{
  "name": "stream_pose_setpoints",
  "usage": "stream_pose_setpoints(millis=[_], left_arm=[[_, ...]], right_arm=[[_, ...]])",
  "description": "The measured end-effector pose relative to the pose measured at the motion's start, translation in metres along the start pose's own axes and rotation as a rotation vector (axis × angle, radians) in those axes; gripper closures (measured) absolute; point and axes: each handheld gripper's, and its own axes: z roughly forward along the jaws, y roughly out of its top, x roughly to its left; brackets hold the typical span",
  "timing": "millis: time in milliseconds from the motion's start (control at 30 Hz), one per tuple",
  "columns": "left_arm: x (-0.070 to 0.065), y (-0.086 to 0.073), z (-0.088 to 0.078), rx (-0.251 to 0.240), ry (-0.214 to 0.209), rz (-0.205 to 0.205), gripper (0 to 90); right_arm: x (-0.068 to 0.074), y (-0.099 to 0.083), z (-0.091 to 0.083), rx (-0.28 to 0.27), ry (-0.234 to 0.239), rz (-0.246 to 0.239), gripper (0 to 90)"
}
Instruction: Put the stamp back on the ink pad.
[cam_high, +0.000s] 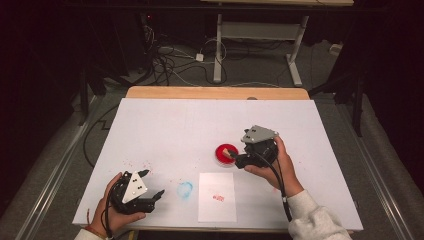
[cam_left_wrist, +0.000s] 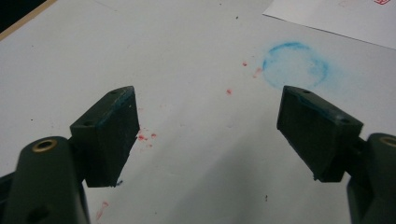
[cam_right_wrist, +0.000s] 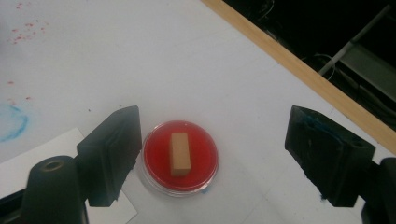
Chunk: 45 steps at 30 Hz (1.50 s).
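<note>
A round red ink pad (cam_high: 223, 154) lies right of the table's middle, with a small tan wooden stamp block (cam_right_wrist: 180, 154) resting on its red surface (cam_right_wrist: 159, 154). My right gripper (cam_high: 234, 158) hovers just right of the pad, open; in the right gripper view (cam_right_wrist: 215, 133) its jaws stand wide, the pad lying by the left one. A white paper sheet (cam_high: 217, 196) near the front edge bears a red stamp mark (cam_high: 218, 198). My left gripper (cam_high: 154, 182) rests at the front left, open (cam_left_wrist: 208, 116) with nothing between its jaws.
A blue ring smudge (cam_high: 185, 189) marks the white table cover (cam_high: 170, 130) between the left gripper and the sheet, also visible ahead of the left jaws as the ring (cam_left_wrist: 294, 65). Red specks (cam_left_wrist: 142, 136) dot the cover. A wooden edge (cam_high: 215, 92) runs along the far side.
</note>
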Motion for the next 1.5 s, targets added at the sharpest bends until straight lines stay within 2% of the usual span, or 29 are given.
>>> stream_pose_setpoints(millis=[100, 200, 367, 800, 1067, 1233, 1300, 1500], left_arm=[[0.000, 0.000, 0.000, 0.000, 0.001, 0.001, 20.4], [0.000, 0.000, 0.000, 0.004, -0.001, 0.005, 20.4], [0.000, 0.000, 0.000, 0.007, 0.000, 0.004, 20.4], [-0.001, 0.001, 0.000, 0.005, 0.002, 0.007, 20.4], [-0.001, 0.001, 0.000, 0.007, 0.003, 0.013, 20.4], [-0.001, 0.001, 0.000, 0.008, 0.002, 0.015, 20.4], [-0.001, 0.001, 0.001, 0.010, 0.002, 0.014, 20.4], [-0.001, 0.001, 0.000, 0.009, 0.003, 0.013, 20.4]], right_arm=[[0.003, -0.002, -0.004, -0.011, 0.000, -0.016, 18.8], [0.007, -0.004, -0.009, -0.025, -0.019, -0.041, 19.2], [0.011, -0.008, -0.021, -0.089, -0.024, -0.057, 19.2], [0.013, -0.023, -0.041, -0.126, -0.054, -0.039, 17.5], [0.011, -0.035, -0.052, -0.166, -0.087, -0.049, 17.5], [0.010, -0.042, -0.059, -0.155, -0.111, -0.047, 17.8], [0.010, -0.045, -0.061, -0.155, -0.103, -0.046, 17.8], [0.012, -0.056, -0.066, -0.130, -0.124, -0.060, 17.3]])
